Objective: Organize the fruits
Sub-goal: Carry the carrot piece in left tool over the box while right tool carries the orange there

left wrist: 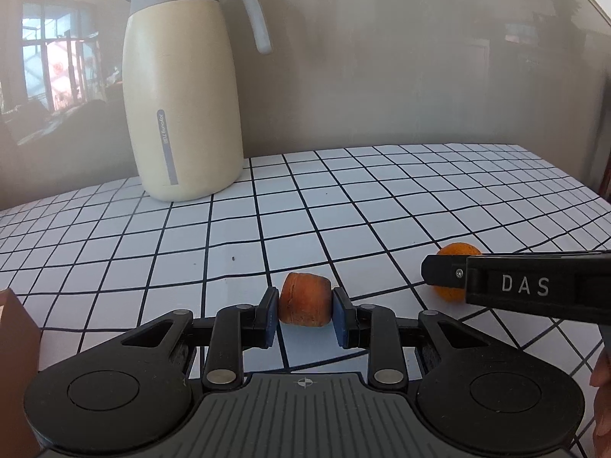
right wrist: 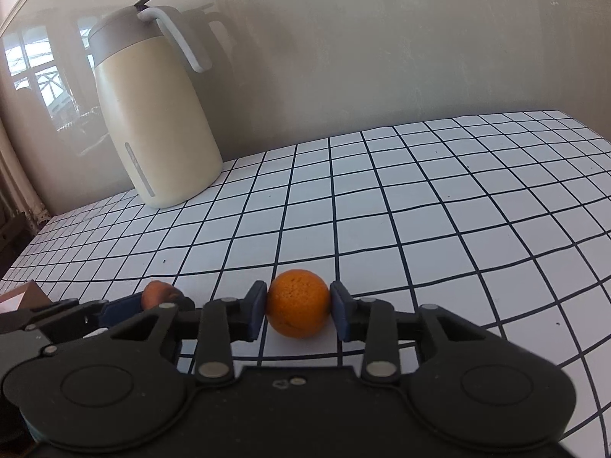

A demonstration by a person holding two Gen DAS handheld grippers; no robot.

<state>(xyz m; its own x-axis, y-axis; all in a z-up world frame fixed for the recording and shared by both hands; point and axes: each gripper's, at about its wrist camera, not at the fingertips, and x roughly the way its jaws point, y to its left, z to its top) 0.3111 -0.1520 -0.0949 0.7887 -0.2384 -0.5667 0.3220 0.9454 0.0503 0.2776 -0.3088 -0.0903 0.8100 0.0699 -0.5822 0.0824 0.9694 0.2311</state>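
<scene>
A squat reddish-brown fruit (left wrist: 304, 301) sits between the blue pads of my left gripper (left wrist: 305, 311), which is shut on it just above the checked tablecloth (left wrist: 382, 210). To its right, a round orange (left wrist: 456, 250) is partly hidden behind the right gripper's black finger (left wrist: 443, 271). In the right wrist view the orange (right wrist: 298, 303) fills the gap of my right gripper (right wrist: 298, 311), and both pads touch its sides. The left gripper (right wrist: 126, 311) shows at the lower left with the brown fruit (right wrist: 156, 294) in it.
A tall cream thermos jug (left wrist: 183, 95) (right wrist: 152, 114) with a grey lid and handle stands at the back left against the wall. A brown box corner (left wrist: 15, 343) (right wrist: 30, 292) juts in at the left edge. A hand (left wrist: 603, 400) shows at the right edge.
</scene>
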